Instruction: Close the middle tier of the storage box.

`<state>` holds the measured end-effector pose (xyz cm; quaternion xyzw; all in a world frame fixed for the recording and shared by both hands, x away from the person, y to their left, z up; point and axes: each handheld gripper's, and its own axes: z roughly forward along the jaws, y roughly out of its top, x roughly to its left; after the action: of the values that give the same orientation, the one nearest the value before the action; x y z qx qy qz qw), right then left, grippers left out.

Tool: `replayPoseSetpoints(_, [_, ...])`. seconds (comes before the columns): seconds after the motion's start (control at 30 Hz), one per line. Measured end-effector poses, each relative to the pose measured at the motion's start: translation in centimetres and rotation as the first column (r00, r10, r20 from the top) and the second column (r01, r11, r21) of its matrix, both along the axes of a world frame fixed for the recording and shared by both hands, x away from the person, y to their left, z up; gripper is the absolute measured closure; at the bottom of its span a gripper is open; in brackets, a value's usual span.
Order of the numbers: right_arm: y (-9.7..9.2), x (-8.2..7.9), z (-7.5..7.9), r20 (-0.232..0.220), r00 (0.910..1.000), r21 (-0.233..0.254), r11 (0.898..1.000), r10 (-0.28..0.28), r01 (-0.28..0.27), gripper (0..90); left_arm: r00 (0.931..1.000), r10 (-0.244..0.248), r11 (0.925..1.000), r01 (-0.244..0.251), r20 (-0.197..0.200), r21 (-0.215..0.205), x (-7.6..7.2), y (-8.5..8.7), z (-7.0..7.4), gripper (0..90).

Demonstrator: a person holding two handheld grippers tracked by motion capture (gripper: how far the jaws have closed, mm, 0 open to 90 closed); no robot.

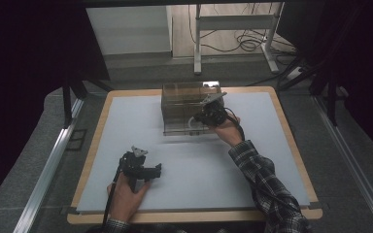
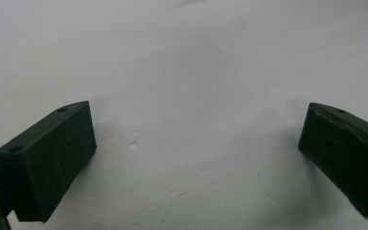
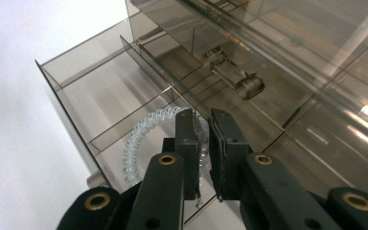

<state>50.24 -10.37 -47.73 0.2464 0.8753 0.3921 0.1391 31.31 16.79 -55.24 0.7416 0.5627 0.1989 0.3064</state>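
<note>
Right of centre in the high view, the right forearm is reaching up-frame, its right gripper point(image 3: 202, 125) pinching the clear coiled ring point(image 3: 139, 143) in the smoky plastic drawer box point(image 1: 187, 104); the left gripper point(image 2: 196, 143) is resting wide open, lower left.

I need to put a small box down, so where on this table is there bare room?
The white mat lies bare left of the clear drawer box, down to the left gripper. Also bare: the strip right of the sleeve. Crowded: the box front, where the right gripper pinches a clear coil over an open drawer.

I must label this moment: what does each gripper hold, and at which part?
The right gripper is shut on the clear coiled band, at its loop over the open drawer. The left gripper holds nothing.
</note>
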Motion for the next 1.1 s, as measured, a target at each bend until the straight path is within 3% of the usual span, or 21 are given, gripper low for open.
replayPoseSetpoints(0.73, [0.5,-0.1,-1.7,-0.004,1.0,-0.041,0.999,0.006,-0.006,78.1,1.0,0.001,1.0,-0.001,0.001,-0.001,0.0,0.0,0.0,0.0])
replayPoseSetpoints(1.1, [0.4,-0.7,-0.9,0.027,0.9994,-0.029,0.999,0.021,-0.02,72.6,1.0,0.0,1.0,0.0,0.0,0.0,0.0,0.0,0.0,0.0])
